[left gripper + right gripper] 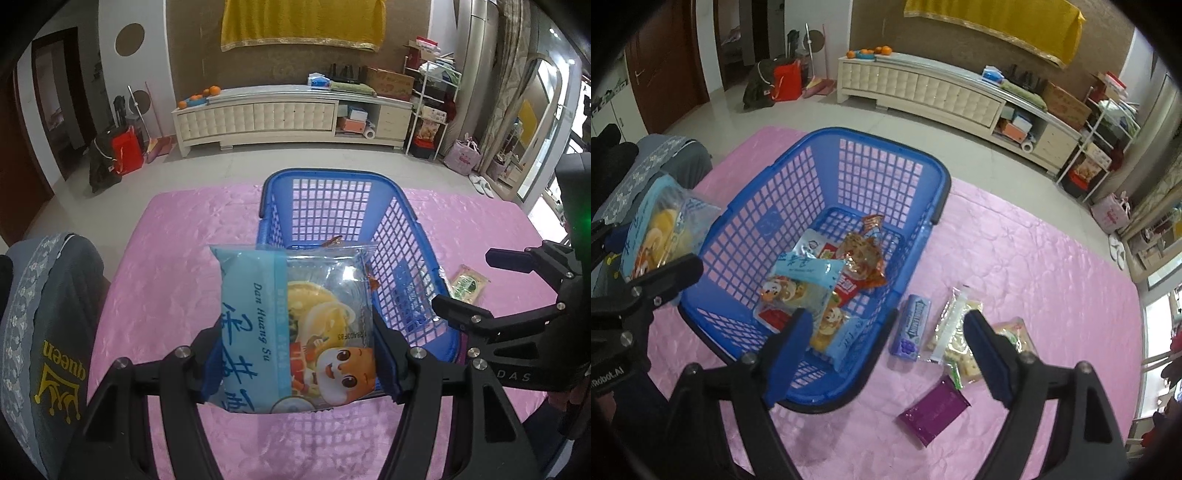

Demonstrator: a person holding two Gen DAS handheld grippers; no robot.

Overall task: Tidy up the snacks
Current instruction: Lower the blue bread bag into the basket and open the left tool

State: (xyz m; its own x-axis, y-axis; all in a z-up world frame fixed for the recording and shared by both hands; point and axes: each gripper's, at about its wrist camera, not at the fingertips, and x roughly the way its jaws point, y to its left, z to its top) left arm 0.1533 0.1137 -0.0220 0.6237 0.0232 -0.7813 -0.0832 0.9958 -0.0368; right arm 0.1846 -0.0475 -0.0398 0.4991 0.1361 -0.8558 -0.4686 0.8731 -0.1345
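1. The left tool [295,373] is clamped on a light blue pastry packet [291,325], gripping its lower part across the width; the packet stands up just before the near wall of the blue basket [317,177], not yet inside it.
2. That packet looks light, puffy and slick. The pastry inside is probably soft and crumbly, so a gentle squeeze at the film edge is likely safer than pressing the middle.
3. The right tool [886,347] stands wide with nothing between its pads, hanging over the basket's near rim and the pink counter [1052,266].
4. Several packets already lie in the basket, among them a similar blue one [812,295] and an orange wrapper [864,254].
5. Outside it, on the counter, lie a purple gum pack [910,328], a clear cracker bag [953,343] and a purple flat packet [934,410].
6. The gum pack looks stiff and narrow, easy to pinch across its short sides. The cracker bag is crinkly and brittle inside; its sealed end seems the best hold. The flat purple packet lies low, so it may slide.
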